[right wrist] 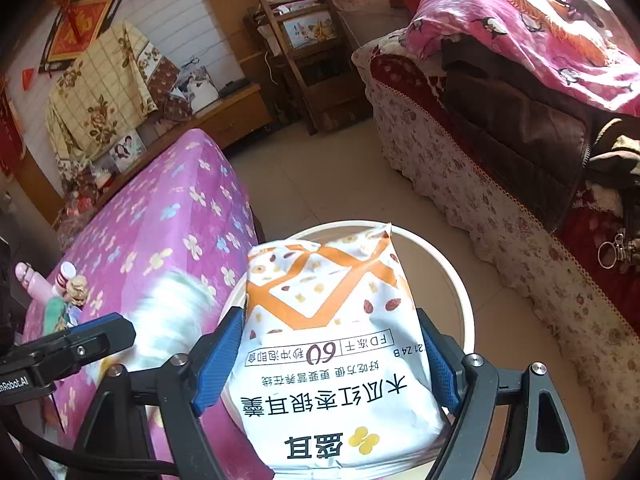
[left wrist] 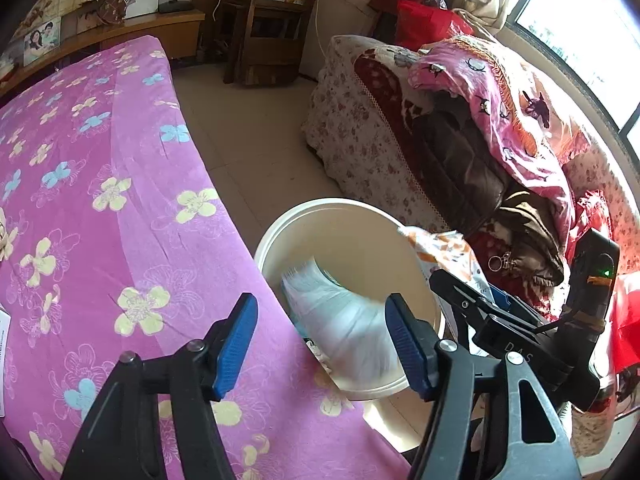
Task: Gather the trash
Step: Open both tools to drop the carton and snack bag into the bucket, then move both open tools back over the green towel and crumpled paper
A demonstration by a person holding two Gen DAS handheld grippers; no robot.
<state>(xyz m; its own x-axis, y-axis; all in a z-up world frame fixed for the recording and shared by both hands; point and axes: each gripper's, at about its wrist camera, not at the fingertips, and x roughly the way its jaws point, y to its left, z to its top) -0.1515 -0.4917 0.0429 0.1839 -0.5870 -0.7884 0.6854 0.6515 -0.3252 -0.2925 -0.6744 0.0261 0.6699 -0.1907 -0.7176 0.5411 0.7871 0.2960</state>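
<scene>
My right claw (right wrist: 332, 364) grips a snack bag (right wrist: 332, 344) over the white bucket (right wrist: 460, 292) beside the bed (right wrist: 160, 232). My left claw (left wrist: 322, 344) is released; a blurred white wrapper (left wrist: 340, 312) sits at the bucket's mouth

Hard daylight pours from the window (left wrist: 580, 36) at two o'clock, bleaching it to glare. Strong fisheye bending and dark vignetting ring both views. A white, motion-blurred item (left wrist: 344, 316) smears across the sunlit bucket (left wrist: 348, 220).
</scene>
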